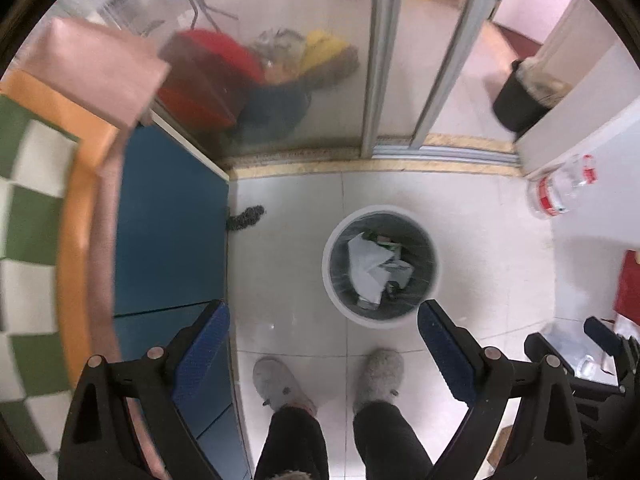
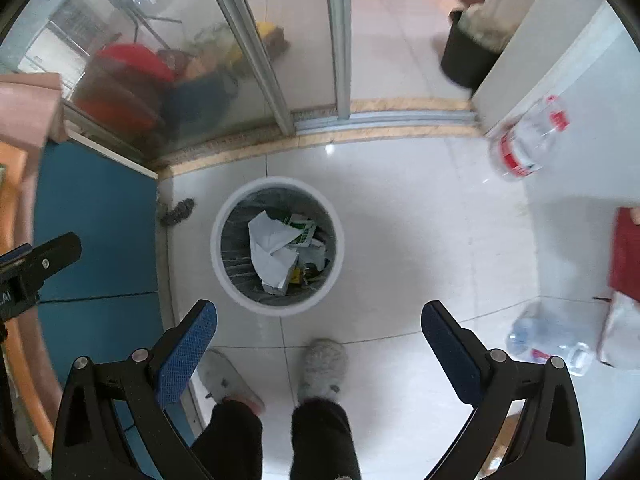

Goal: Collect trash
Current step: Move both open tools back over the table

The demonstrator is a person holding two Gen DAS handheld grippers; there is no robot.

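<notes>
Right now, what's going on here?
A person in grey slippers stands over a white bin on the tile floor, holding both hand-held grippers pointed down at it. The left hand-held gripper and right hand-held gripper are open and empty. Crumpled paper lies in the bin. Two plastic bottles sit on the white surface at right.

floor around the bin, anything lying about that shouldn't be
Yes: a dark fuzzy scrap lies on the tiles left of the white bin, against the blue cabinet, outside the bin. No spill shows on the tiles.
</notes>
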